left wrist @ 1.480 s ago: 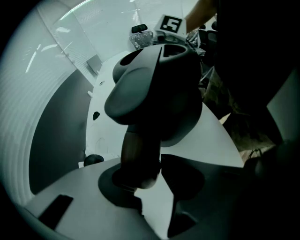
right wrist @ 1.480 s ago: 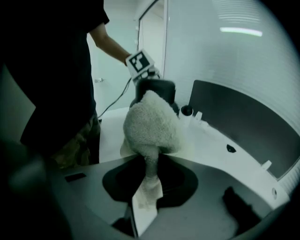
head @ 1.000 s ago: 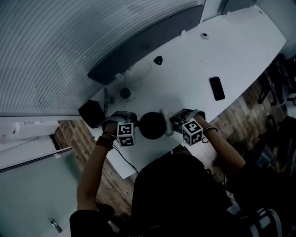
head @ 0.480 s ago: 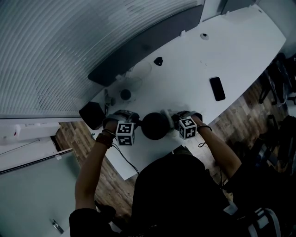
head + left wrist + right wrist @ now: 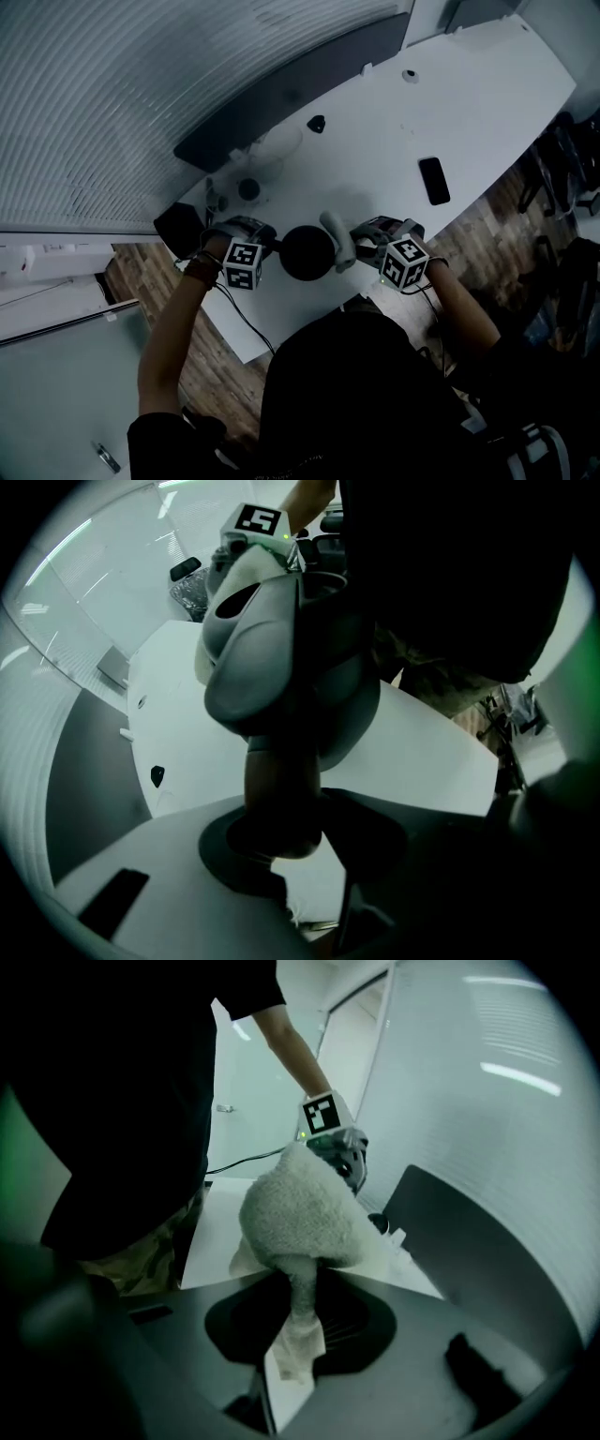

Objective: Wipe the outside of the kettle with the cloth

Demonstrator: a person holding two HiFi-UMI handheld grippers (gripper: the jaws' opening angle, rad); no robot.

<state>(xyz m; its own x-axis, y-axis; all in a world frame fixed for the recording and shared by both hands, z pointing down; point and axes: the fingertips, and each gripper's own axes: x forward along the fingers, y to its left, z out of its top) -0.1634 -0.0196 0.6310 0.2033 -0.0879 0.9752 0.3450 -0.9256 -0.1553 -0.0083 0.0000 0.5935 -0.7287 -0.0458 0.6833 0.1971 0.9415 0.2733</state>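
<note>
The dark round kettle stands on the white table near its front edge. My left gripper is at the kettle's left, shut on its handle, which runs down between the jaws in the left gripper view. The kettle's body fills the middle of that view. My right gripper is at the kettle's right, shut on a pale fluffy cloth. The bunched cloth lies against the kettle's right side and hides the kettle in the right gripper view. Only its narrow tail sits between the jaws.
A black phone lies on the table to the right. A black box sits at the table's left corner, with a small round thing behind it. A long dark panel runs along the far edge. A cable hangs off the front.
The right gripper with the cloth pushed in against the kettle, then drew back out to the right and rose a little. The left gripper kept its hold and rolled slightly.
</note>
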